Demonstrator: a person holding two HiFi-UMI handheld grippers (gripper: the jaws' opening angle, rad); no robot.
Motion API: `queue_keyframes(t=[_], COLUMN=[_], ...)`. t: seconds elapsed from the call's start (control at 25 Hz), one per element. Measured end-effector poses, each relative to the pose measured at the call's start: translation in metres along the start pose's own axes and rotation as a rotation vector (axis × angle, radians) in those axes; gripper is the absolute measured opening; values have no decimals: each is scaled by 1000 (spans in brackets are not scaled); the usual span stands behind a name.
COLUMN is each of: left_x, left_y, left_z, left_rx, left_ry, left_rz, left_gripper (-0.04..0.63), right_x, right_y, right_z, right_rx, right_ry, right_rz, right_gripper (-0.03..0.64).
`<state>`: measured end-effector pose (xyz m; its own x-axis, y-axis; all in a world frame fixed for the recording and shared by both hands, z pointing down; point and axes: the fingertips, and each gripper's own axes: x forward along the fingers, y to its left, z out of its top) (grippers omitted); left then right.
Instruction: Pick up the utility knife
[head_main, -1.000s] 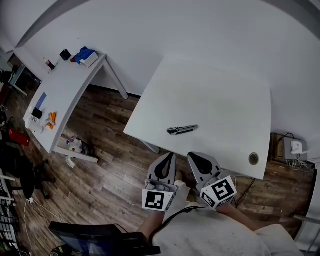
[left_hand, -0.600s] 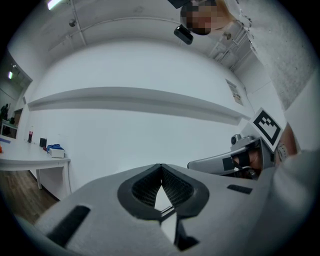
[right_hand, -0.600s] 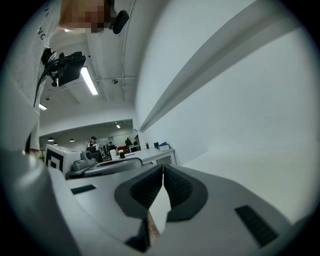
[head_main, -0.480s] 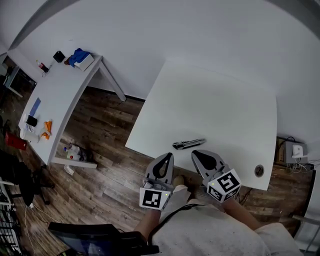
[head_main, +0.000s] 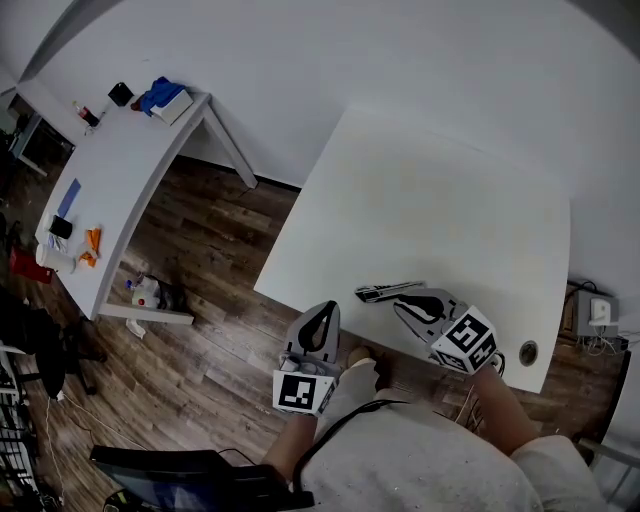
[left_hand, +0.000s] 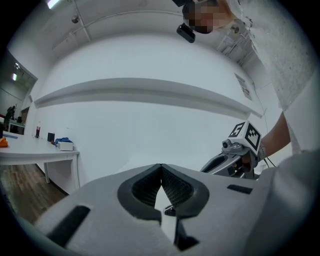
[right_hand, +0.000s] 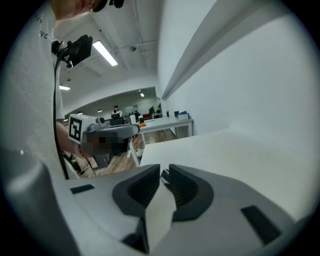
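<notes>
The utility knife (head_main: 386, 291), dark grey and silver, lies near the front edge of the white table (head_main: 450, 200). My right gripper (head_main: 403, 303) reaches over that edge and tilts down, its tips just right of the knife and close to it. Its jaws are opening: in the right gripper view a narrow gap shows between the pads (right_hand: 182, 186), nothing is gripped, and a dark sliver of the knife (right_hand: 164, 175) appears beyond. My left gripper (head_main: 325, 308) hangs in front of the table edge, left of the knife, with its tips (left_hand: 161, 167) shut together and empty.
A cable hole (head_main: 528, 352) sits at the table's front right corner. A second white table (head_main: 120, 180) with small items stands at the left, bottles (head_main: 145, 293) on the wood floor under it. A grey box (head_main: 595, 310) with cables lies at the right.
Both grippers have moved forward towards the table. The right one has gone over the front edge, tipped downward and come up beside the knife. The knife has not moved.
</notes>
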<state>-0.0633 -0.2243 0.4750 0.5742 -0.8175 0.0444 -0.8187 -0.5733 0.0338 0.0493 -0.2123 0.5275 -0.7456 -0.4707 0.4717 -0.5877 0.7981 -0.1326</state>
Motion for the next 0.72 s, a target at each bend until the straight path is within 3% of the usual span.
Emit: queue_keyframes(t=[0.08,0.28,0.72], left_x=[-4,-5,-10], left_y=[5,12,16], left_z=[-9,-29,-60], left_rx=[-10,-30,-37], left_ry=[3,-11,-19], left_rz=[22,65,91], left_gripper=[8,8,8], right_x=[7,26,52], right_y=[-4,-16,-23], right_z=[-14,-43,-46], right_rx=[-56,-248,-262], right_ry=[93,304,331], right_rz=[54,170,291], right_gripper=[91,169,193])
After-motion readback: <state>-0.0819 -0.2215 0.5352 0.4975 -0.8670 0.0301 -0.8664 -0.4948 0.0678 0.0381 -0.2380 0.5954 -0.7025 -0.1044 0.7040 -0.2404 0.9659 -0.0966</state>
